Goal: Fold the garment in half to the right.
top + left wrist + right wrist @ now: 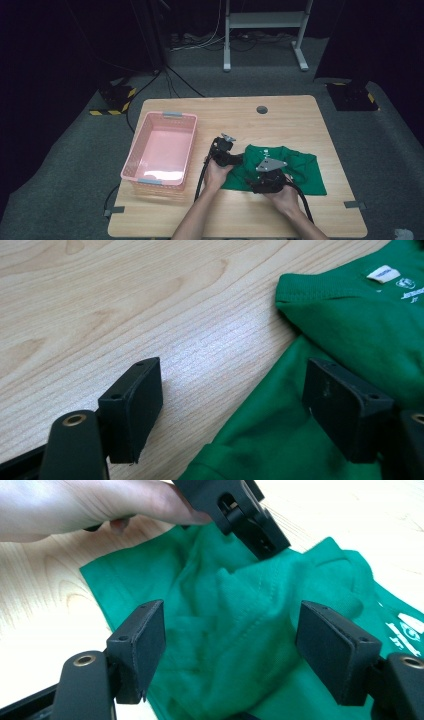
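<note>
Right gripper, jaws apart over the rumpled green shirt lying on the table beside the pink basket: you are lowering it while the left gripper, jaws apart, is straddling the shirt's edge—pinch one layer only.

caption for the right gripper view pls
Open right gripper poised over a rumpled green t-shirt on the wooden table.

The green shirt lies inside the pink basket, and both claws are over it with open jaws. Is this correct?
Not quite. The green shirt lies on the table, right of the pink basket, as the high view shows. The left claw and right claw are over it, jaws open.
</note>
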Demonstrator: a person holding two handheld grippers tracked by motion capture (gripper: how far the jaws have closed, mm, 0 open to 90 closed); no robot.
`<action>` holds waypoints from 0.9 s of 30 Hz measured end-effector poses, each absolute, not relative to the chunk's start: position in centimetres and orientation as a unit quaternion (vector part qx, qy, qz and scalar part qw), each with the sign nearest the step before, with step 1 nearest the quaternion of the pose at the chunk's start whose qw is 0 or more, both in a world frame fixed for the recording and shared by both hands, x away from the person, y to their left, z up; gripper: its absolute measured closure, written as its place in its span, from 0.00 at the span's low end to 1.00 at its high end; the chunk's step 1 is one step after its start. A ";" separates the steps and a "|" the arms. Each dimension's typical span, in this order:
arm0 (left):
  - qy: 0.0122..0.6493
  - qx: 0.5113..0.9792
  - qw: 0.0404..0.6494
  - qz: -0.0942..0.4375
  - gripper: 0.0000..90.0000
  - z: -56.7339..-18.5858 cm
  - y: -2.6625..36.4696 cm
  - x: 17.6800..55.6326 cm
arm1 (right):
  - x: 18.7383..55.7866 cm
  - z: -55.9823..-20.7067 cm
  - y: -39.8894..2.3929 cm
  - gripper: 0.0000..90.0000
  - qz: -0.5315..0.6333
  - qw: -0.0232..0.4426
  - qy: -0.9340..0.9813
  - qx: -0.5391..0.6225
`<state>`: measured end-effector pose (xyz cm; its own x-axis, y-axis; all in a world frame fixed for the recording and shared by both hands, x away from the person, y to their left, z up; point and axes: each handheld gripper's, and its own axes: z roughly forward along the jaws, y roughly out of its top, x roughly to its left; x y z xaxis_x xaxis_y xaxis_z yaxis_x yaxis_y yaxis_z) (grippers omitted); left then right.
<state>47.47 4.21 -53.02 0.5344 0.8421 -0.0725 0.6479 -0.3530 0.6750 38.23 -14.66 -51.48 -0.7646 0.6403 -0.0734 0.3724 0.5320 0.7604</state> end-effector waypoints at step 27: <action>0.407 0.835 0.343 0.142 0.84 -52.8 3.2 46.4 | 36.7 -53.3 -11.6 0.61 0.325 0.220 0.881 0.264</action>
<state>46.43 3.19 -52.84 0.6289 0.7764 -0.0414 0.5808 -0.4338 0.6888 36.71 -11.59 -53.26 -0.7642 0.6078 -0.2160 0.3217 0.6494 0.6890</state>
